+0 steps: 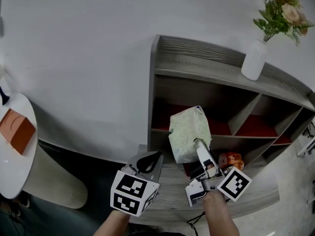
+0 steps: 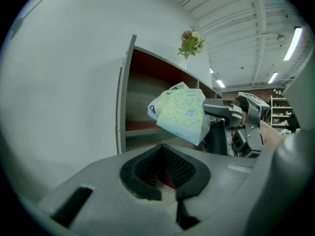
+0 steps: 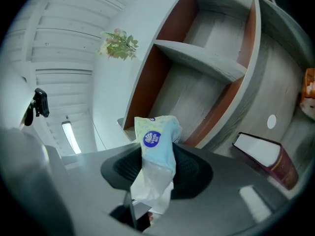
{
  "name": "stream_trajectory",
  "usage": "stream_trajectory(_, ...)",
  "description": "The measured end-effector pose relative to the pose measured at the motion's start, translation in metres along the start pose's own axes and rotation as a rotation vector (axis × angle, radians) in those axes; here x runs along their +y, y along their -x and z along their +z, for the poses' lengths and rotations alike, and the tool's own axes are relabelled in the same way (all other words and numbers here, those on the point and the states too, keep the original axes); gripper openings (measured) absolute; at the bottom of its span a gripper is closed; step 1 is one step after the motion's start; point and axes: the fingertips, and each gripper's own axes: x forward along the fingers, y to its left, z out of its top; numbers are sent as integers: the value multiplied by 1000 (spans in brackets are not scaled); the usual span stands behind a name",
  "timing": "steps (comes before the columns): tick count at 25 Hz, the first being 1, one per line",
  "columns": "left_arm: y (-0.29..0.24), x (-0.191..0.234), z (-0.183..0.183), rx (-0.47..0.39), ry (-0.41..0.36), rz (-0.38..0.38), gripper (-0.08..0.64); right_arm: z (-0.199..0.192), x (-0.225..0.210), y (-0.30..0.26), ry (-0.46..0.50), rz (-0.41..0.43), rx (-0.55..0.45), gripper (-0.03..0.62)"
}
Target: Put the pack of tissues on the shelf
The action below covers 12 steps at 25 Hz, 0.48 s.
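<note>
The pack of tissues (image 1: 188, 132) is pale green and soft, with a blue round label (image 3: 152, 139). My right gripper (image 1: 199, 142) is shut on its lower end and holds it up in front of the grey shelf unit (image 1: 206, 65), level with the red-backed middle compartment. In the right gripper view the pack (image 3: 156, 146) sticks up between the jaws. The left gripper view shows the pack (image 2: 183, 113) and the right gripper (image 2: 231, 114) to the right. My left gripper (image 1: 156, 155) hangs shut and empty to the left of the pack, near the shelf's left side.
A white vase with flowers (image 1: 254, 60) stands on top of the shelf at the right. An orange packet (image 1: 231, 160) and a book (image 3: 261, 154) lie on the lower board. A round white table (image 1: 10, 176) with a brown box (image 1: 17, 129) is at far left.
</note>
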Motion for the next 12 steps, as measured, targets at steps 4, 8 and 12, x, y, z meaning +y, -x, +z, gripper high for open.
stream_trajectory(4,-3,10,-3,-1,8,-7,-3,0,-15,-11,-57,-58,-27,150)
stream_trajectory(8,-7,16,-4,0,9,-16,-3,-3,-28,-23,-140,-107,-55,150)
stream_trajectory(12,-9,25,-7,1,23,-16,-3,-10,-33,-35,-191,-132,-76,150)
